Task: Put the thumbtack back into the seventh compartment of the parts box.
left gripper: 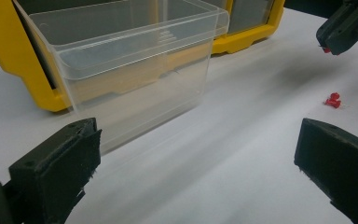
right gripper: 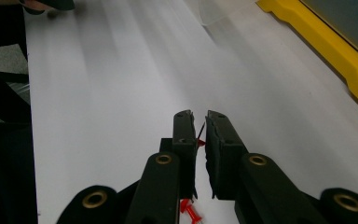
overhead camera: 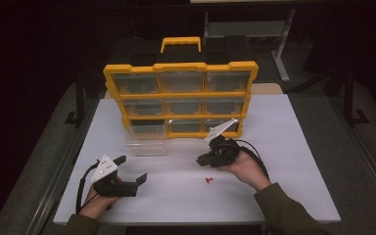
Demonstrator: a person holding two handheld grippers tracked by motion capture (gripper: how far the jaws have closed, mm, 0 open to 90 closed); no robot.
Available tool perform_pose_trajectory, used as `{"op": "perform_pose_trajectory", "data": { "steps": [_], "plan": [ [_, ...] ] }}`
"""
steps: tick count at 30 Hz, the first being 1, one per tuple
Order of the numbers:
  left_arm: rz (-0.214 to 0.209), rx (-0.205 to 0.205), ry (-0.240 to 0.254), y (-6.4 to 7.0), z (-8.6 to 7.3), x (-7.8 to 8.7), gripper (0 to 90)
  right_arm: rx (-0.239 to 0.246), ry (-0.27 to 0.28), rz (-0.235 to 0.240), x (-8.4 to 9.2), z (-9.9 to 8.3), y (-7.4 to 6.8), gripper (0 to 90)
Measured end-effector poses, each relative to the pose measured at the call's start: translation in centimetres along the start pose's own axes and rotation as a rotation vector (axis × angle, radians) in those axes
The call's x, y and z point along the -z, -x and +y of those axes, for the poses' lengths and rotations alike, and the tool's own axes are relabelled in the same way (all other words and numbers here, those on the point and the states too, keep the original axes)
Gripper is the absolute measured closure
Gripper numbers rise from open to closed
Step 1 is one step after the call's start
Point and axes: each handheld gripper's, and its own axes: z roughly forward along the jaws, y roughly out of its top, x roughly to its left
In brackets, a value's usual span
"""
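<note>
item: red pushpins, loose, to be sorted into the clear drawer.

right tongs (right gripper: 198,122): your jaws stand nearly closed, pinching one red pushpin (right gripper: 200,141) between the pads, needle pointing forward through the slit. in the high view these tongs (overhead camera: 204,160) hover just above the counter (overhead camera: 284,147), near and to the right of the drawer.

left tongs (left gripper: 198,163): jaws wide open, holding nothing, resting low at the near left (overhead camera: 127,171).

spare pushpins (overhead camera: 208,179): a small red cluster on the counter, near side, between your two hands; seen from the left tongs as well (left gripper: 333,100).

clear drawer (left gripper: 130,60): pulled out of the yellow organizer (overhead camera: 181,93), standing upright on the counter just in front of its bottom-left slot, open top, seemingly empty.

handling note: judged from this, the step in hand is carrying the pinched pin to the drawer. keep your squeeze steady, since the grip is on a thin part and the pin could twist out. travel left and far, lift above the drawer rim, centre over the opening, then release low so the pin does not bounce. your left tongs could steady the drawer wall if it slides.
</note>
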Motion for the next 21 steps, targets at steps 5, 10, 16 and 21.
{"op": "perform_pose_trajectory", "data": {
  "steps": [5, 10, 16, 21],
  "plan": [
    [0.001, -0.005, -0.004, 0.0, 0.0, 0.0, 0.0, 0.01, 0.004, 0.001, -0.1, 0.6, -0.1, 81.7],
    [0.0, -0.001, -0.001, 0.0, 0.0, 0.0, 0.0, 0.017, 0.008, 0.008, -0.3, 1.3, -0.1, 81.7],
    [0.001, 0.001, 0.001, 0.0, 0.0, 0.0, 0.0, 0.044, 0.018, 0.008, -0.5, 2.2, 0.0, 81.7],
    [0.001, 0.0, 0.001, 0.0, 0.0, 0.0, 0.0, 0.046, 0.021, 0.016, -0.7, 2.9, -0.1, 81.7]
  ]
}}
